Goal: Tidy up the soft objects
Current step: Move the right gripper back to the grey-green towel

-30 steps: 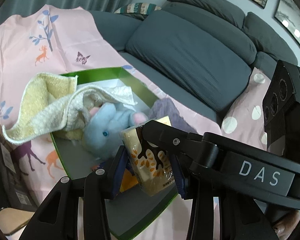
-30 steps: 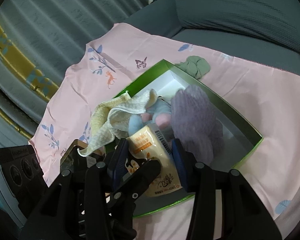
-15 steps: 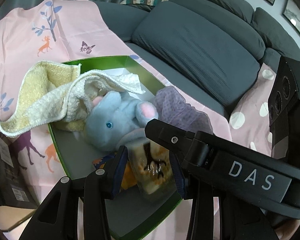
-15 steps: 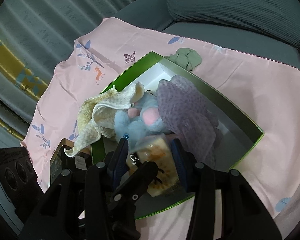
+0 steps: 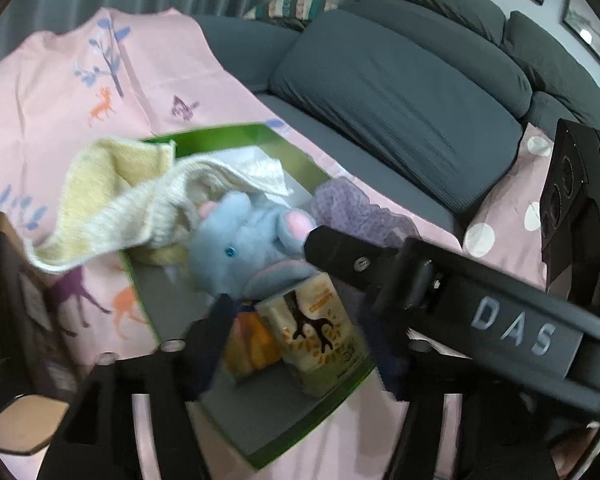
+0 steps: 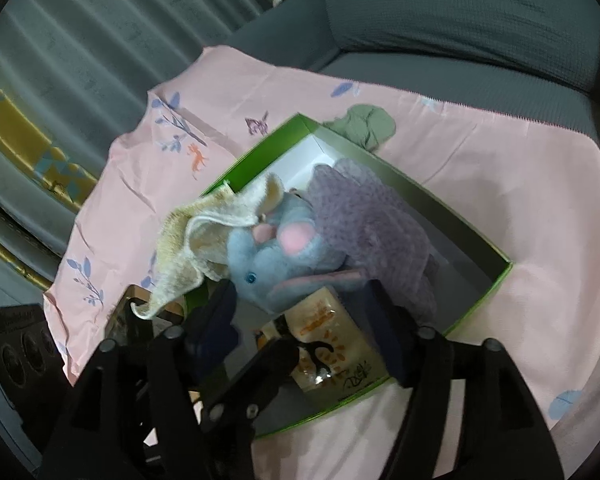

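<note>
My own fingertips are blurred in both views, and in the left-wrist view my right gripper's black arm crosses in front, covering part of the purple cloth (image 5: 352,208) and one edge of the tissue pack (image 5: 316,328). A second orange pack (image 5: 248,340) beside it is half hidden behind my left finger, and I cannot read what it is.

The green box (image 6: 496,276) lies on the pink sheet (image 6: 500,184) just ahead of my fingers. Inside it, beyond my fingertips, a blue plush toy (image 6: 276,264) lies in the middle, a cream towel (image 6: 204,236) drapes over the box's rim to the left of it, and the purple cloth fills the right side. The tissue pack rests on the box floor at the near end, directly between my fingers. A small green cloth (image 6: 368,124) sits outside the box, past its far corner.

My left gripper (image 5: 300,316) and my right gripper (image 6: 300,312) both slant downward over the near end of the box, crossing each other. The jaws of both have just been opening and now stand apart; the tissue pack lies between them, with gaps on either side, so neither pad presses on it.
</note>
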